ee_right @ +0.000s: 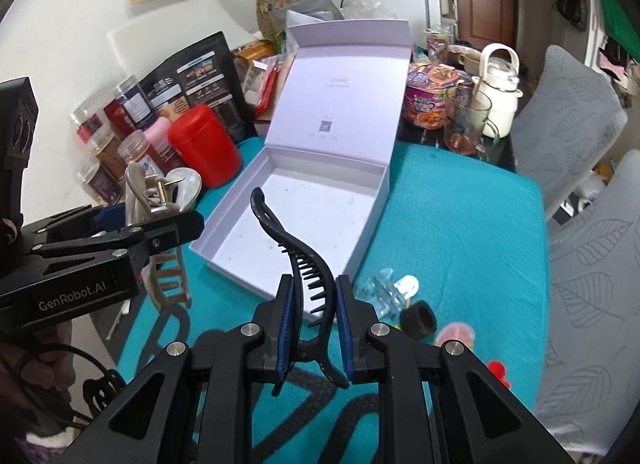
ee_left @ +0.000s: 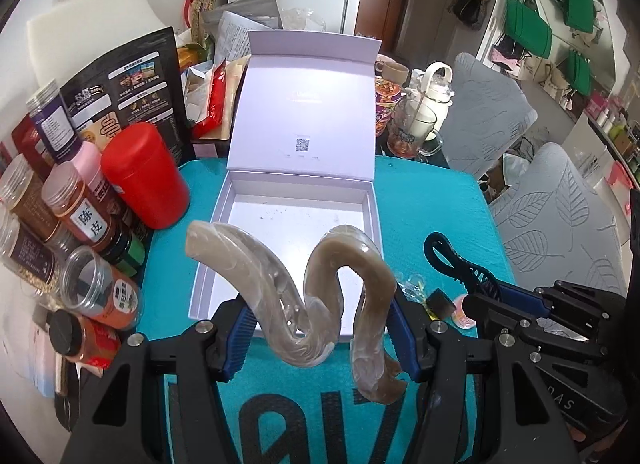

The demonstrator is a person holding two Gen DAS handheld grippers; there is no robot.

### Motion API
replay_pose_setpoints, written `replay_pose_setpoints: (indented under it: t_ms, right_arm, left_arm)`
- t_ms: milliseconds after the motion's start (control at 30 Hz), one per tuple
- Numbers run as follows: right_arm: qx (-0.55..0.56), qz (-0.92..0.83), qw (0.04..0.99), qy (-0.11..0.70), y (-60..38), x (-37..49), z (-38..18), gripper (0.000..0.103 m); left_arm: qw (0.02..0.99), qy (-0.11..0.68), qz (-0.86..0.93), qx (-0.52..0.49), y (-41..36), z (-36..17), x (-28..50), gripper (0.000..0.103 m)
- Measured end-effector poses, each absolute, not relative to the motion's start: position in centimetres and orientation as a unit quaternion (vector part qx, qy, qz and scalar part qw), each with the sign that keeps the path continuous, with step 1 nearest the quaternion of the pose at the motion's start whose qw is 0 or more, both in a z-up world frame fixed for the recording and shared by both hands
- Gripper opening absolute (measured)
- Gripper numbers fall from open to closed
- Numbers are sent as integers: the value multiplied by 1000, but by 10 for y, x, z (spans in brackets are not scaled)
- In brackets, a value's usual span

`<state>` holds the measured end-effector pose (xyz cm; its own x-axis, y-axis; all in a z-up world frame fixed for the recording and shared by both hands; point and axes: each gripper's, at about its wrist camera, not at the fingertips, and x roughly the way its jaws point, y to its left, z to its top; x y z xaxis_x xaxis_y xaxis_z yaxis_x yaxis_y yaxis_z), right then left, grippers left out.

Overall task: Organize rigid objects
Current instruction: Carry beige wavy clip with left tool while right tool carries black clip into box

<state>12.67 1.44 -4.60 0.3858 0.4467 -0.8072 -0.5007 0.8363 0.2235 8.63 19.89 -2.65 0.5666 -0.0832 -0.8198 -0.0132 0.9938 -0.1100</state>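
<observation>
Beige hair clip (ee_left: 320,296) sits clamped in my left gripper (ee_left: 320,338), black hair clip (ee_right: 298,264) clamped in my right gripper (ee_right: 310,328), both just short of the open white box (ee_left: 224,223). I should carry each over the box, lower it, then let go gently.

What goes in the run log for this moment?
left gripper: shut on beige hair claw | right gripper: shut on black hair claw | white box: open, empty
</observation>
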Motion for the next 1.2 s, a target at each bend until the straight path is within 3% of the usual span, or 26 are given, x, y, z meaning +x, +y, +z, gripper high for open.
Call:
replay_pose_setpoints:
  t_ms: [700, 1200]
  right_arm:
    - [-35, 273, 822, 498, 81, 224, -109, 20]
    - [-27, 263, 811, 521, 101, 257, -166, 20]
  left_arm:
    - [859, 510, -38, -26, 241, -102, 186, 59]
    - [840, 539, -60, 15, 240, -160, 215, 59]
